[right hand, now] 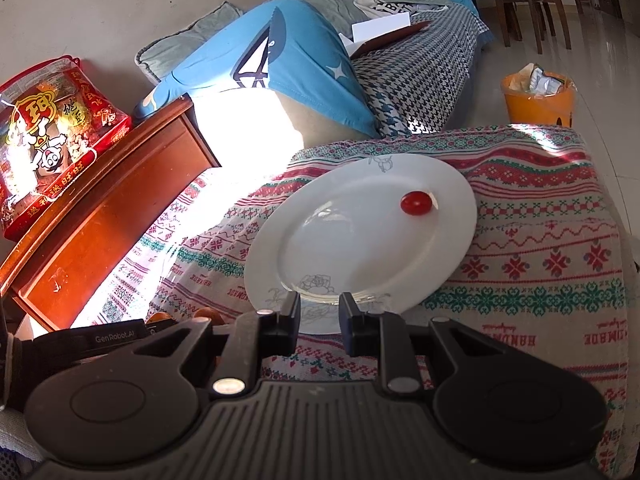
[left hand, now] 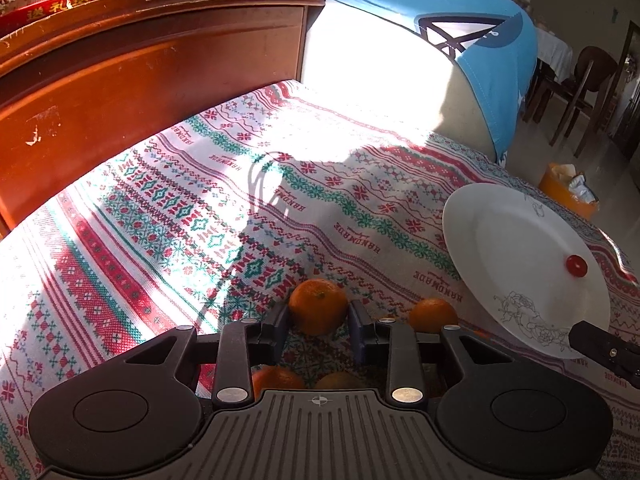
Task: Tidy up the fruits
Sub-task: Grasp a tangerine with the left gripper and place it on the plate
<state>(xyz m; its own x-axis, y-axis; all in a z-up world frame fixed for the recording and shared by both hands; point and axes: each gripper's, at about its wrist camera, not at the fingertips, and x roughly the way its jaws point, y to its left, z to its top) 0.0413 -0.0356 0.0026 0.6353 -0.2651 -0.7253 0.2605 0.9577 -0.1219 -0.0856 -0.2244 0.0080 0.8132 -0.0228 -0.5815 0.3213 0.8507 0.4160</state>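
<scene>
A mandarin sits between the fingertips of my left gripper, whose jaws press against both its sides, just above the patterned tablecloth. A second mandarin lies to its right, and two more show under the gripper body. To the right stands a white plate that holds one cherry tomato. My right gripper hovers at the plate's near rim, its jaws a little apart with nothing between them.
A wooden cabinet borders the table's far left, with a red snack box on top. A blue pillow and sofa lie behind. An orange bin stands on the floor past the table's right edge.
</scene>
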